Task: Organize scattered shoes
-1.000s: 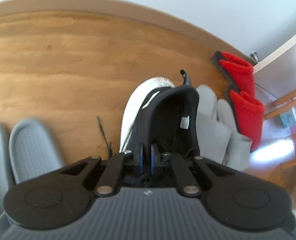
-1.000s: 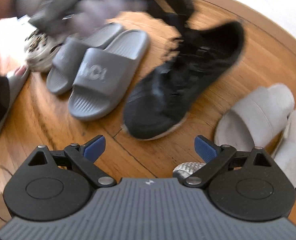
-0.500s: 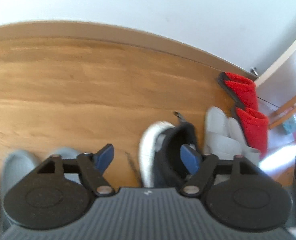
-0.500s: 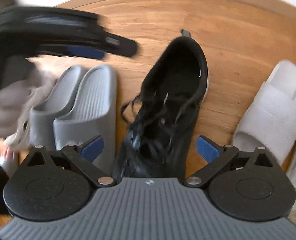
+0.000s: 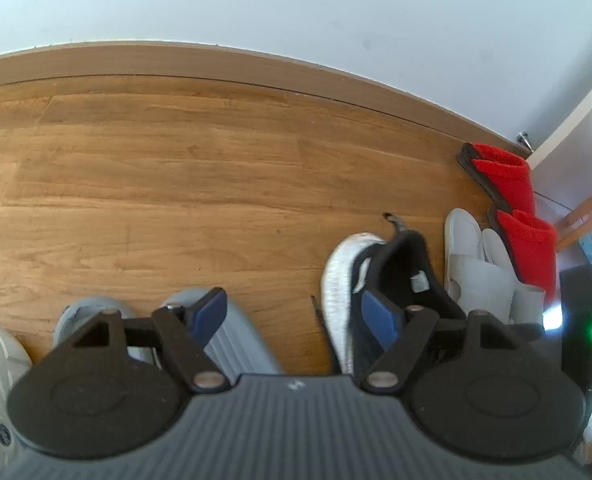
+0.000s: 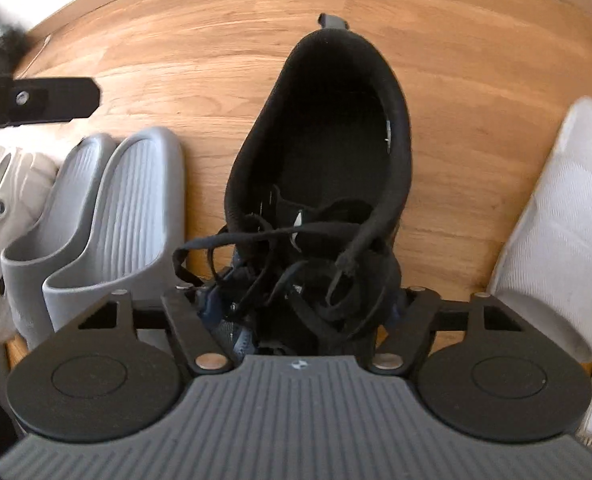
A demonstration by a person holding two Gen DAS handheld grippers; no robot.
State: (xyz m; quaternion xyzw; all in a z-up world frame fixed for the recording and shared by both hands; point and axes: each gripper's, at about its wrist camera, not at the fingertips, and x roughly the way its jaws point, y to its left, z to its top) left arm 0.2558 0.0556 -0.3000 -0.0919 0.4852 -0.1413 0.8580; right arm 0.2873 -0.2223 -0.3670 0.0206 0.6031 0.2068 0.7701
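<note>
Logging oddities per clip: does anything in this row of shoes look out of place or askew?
Yes. The black sneaker stands alone, without its mate, between the paired grey slides and white slippers. Its laces lie loose and tangled, and in the left wrist view it leans, its white sole showing.

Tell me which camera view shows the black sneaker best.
The right wrist view: the black sneaker fills the middle, its opening, laces and heel tab plain. The left wrist view shows only its heel collar and white sole, partly behind the left gripper.
</note>
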